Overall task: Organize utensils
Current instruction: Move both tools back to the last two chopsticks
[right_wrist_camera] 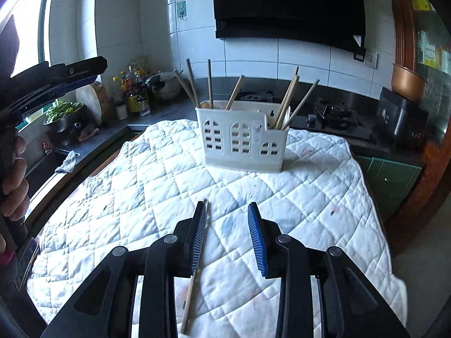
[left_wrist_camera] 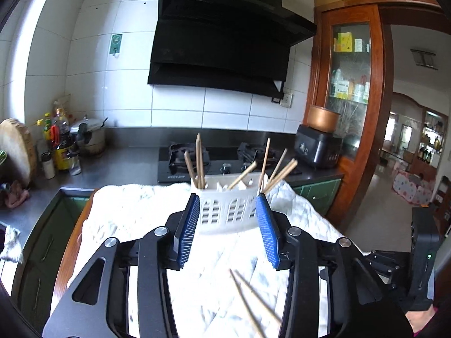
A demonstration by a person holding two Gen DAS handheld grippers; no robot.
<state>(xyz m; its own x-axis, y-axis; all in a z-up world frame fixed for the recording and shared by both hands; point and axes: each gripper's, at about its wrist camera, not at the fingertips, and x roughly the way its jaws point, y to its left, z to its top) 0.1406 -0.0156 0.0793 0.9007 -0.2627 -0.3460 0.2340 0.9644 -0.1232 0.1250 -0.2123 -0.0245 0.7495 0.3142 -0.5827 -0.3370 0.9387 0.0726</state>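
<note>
A white slotted utensil holder point(left_wrist_camera: 228, 208) point(right_wrist_camera: 242, 140) stands upright on a white quilted cloth point(right_wrist_camera: 157, 186), with several wooden chopsticks point(right_wrist_camera: 284, 104) point(left_wrist_camera: 198, 160) standing in it. My left gripper point(left_wrist_camera: 228, 200) is open and empty, its blue pads either side of the holder from in front, apart from it. Two loose chopsticks point(left_wrist_camera: 251, 304) lie on the cloth below it. My right gripper point(right_wrist_camera: 227, 208) is open, low over the cloth; a loose chopstick point(right_wrist_camera: 194, 273) lies beside its left pad. The left gripper point(right_wrist_camera: 81, 76) also shows at the far left of the right wrist view.
A gas hob point(left_wrist_camera: 220, 160) and steel counter point(left_wrist_camera: 126, 166) lie behind the table. Bottles point(left_wrist_camera: 60, 140), a pressure cooker point(left_wrist_camera: 87, 135) and a round wooden board point(left_wrist_camera: 17, 149) stand at the left. A black cooker point(left_wrist_camera: 318, 146) and a wooden cabinet point(left_wrist_camera: 352, 84) are at the right.
</note>
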